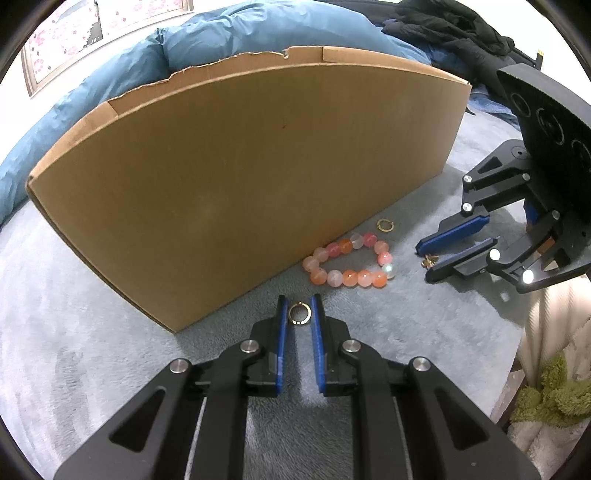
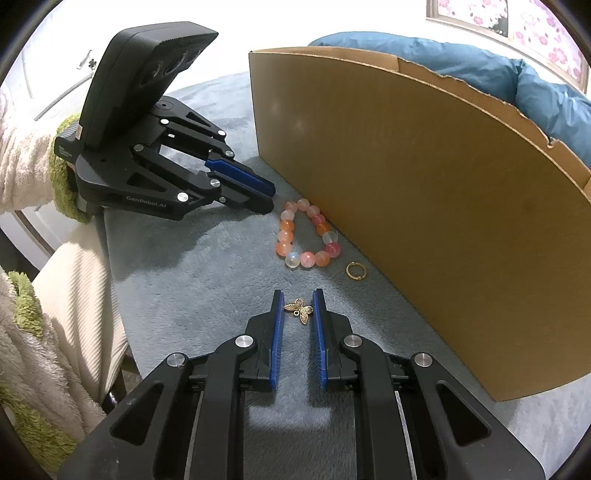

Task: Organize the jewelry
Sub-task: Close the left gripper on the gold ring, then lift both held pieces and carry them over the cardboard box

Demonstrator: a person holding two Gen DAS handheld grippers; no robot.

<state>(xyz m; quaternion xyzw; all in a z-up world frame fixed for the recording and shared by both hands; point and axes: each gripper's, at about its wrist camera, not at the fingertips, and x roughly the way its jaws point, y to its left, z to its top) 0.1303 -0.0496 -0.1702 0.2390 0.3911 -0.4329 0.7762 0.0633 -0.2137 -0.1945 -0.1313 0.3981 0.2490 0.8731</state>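
A pink and orange bead bracelet [image 1: 349, 260] lies on the grey blanket beside the cardboard box [image 1: 236, 177]; it also shows in the right wrist view [image 2: 304, 234]. My left gripper [image 1: 300, 314] is narrowly open with a gold ring [image 1: 299, 313] lying between its blue pads, not clearly pinched. A second gold ring [image 1: 385, 225] lies by the box, seen also in the right wrist view [image 2: 356, 271]. My right gripper [image 2: 298, 310] is narrowly open around a gold butterfly charm [image 2: 300, 311] on the blanket.
The tall cardboard box [image 2: 424, 206] stands along the far side. A blue duvet [image 1: 110, 85] lies behind it. Dark clothing [image 1: 450, 26] is at the back right. The blanket's edge drops off near a fuzzy cream and green sleeve [image 2: 44, 258].
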